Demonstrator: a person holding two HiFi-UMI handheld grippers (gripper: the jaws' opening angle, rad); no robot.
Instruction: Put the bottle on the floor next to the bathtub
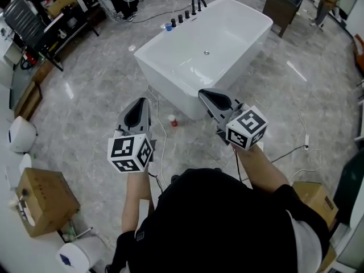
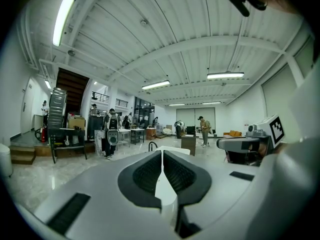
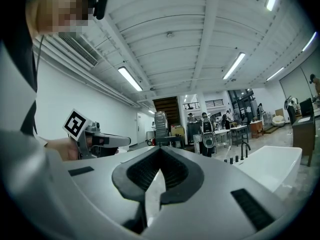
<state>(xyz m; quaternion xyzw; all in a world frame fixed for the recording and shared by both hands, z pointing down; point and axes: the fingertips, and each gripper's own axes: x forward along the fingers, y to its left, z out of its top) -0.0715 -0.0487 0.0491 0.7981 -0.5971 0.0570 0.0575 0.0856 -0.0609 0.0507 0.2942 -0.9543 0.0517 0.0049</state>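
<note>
Head view, small bottle [image 1: 172,120] on the floor just beside the bathtub [image 1: 244,24], between left gripper [image 1: 141,102] and right gripper [image 1: 203,94], touching neither, left gripper view, jaws clenched together, nothing held, right gripper view, jaws likewise clenched, bathtub ahead.

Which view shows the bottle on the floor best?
Head view: the small bottle sits on the floor beside the bathtub. Neither gripper view shows it; the right gripper view catches only the bathtub.
</note>
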